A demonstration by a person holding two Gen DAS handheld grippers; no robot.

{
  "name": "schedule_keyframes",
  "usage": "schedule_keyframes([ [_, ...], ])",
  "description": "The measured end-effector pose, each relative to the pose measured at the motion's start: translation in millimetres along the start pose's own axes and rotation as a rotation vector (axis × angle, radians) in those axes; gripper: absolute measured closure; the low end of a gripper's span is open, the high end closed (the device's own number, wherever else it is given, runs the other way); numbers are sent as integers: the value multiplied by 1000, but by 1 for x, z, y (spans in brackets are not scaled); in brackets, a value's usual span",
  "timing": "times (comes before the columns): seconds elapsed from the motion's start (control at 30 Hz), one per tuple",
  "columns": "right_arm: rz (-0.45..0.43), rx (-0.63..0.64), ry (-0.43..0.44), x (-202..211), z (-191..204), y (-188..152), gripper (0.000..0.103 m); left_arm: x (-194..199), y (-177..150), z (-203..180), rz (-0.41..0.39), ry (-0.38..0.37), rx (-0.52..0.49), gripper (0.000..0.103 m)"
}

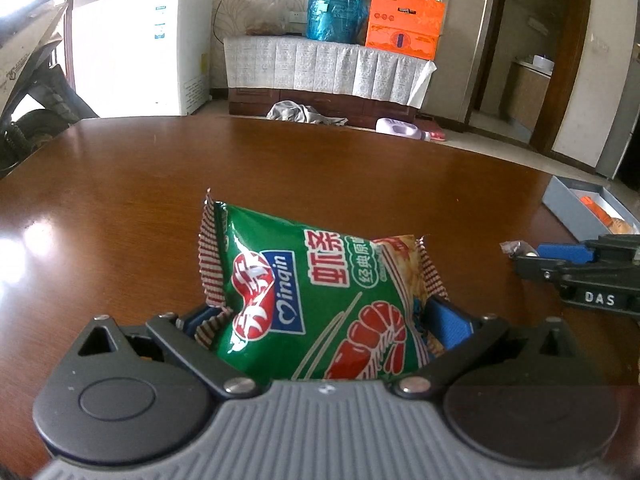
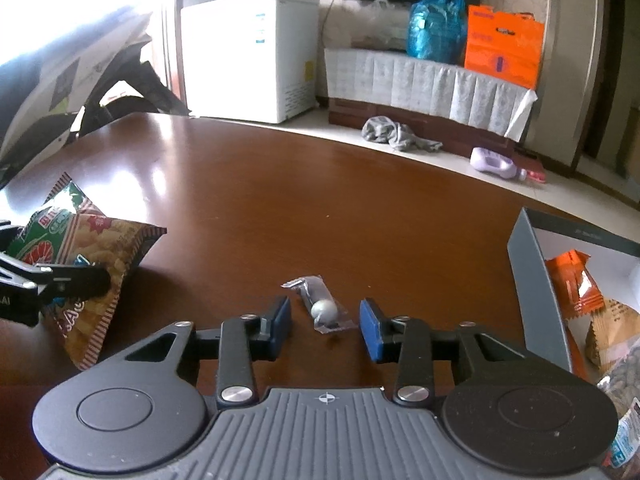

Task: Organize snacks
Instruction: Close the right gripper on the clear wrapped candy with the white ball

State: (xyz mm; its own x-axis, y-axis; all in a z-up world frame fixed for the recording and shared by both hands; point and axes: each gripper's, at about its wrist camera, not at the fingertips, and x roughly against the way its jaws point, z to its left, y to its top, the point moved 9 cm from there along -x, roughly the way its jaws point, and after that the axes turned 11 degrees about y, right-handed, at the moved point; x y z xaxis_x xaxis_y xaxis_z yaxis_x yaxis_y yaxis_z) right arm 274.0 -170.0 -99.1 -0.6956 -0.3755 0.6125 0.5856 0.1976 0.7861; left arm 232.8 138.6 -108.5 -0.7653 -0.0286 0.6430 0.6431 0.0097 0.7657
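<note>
My left gripper [image 1: 320, 320] is shut on a green shrimp-chip bag [image 1: 316, 296] and holds it over the brown table [image 1: 280, 160]. The same bag shows at the left of the right wrist view [image 2: 92, 248], with the left gripper [image 2: 80, 280] clamped on it. My right gripper [image 2: 325, 322] is open, its blue pads on either side of a small clear-wrapped snack [image 2: 324, 308] lying on the table. In the left wrist view the right gripper [image 1: 532, 258] is at the right edge, by that wrapper [image 1: 512, 247].
A grey open box [image 2: 536, 292] at the table's right holds an orange packet [image 2: 576, 280] and other snack bags [image 2: 612, 328]; it also shows in the left wrist view [image 1: 568, 204]. Beyond the table are a white freezer [image 1: 140, 48] and a cloth-covered cabinet [image 1: 320, 68].
</note>
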Motion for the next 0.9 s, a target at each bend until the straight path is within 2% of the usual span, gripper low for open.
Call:
schedule_keyframes([
  [0.03,-1,8,-18,-2,-1,2,50,1,-4,0,0,0,3,0],
  [0.07,-1,20,-44,-4,-2,2,30,1,-4,0,-1,1,3,0],
  [0.1,1,25,-50,-7,-4,2,18,1,-4,0,-2,3,1,0],
  [0.23,2,-14,20,-10,-10,0,23,0,-5,-1,-5,7,15,0],
  [0.3,-1,-4,37,-5,-6,-2,40,0,-4,-2,-8,13,17,0],
  [0.33,-2,4,40,-4,-2,-2,44,0,-4,-2,-9,18,14,0],
  [0.4,-2,14,44,-1,5,-2,64,0,-5,-2,-16,26,9,0],
  [0.47,2,25,44,0,14,-2,77,0,-5,-4,-20,33,5,0],
  [0.5,5,32,41,0,18,-2,80,1,-6,-4,-23,36,5,0],
  [0.7,4,10,26,1,27,-3,80,4,-8,-6,-27,42,14,0],
  [0.83,-15,-11,-5,-5,23,3,69,3,-8,-10,-28,45,11,0],
  [0.9,-20,-20,-20,-8,22,5,53,4,-8,-11,-27,43,12,0],
])
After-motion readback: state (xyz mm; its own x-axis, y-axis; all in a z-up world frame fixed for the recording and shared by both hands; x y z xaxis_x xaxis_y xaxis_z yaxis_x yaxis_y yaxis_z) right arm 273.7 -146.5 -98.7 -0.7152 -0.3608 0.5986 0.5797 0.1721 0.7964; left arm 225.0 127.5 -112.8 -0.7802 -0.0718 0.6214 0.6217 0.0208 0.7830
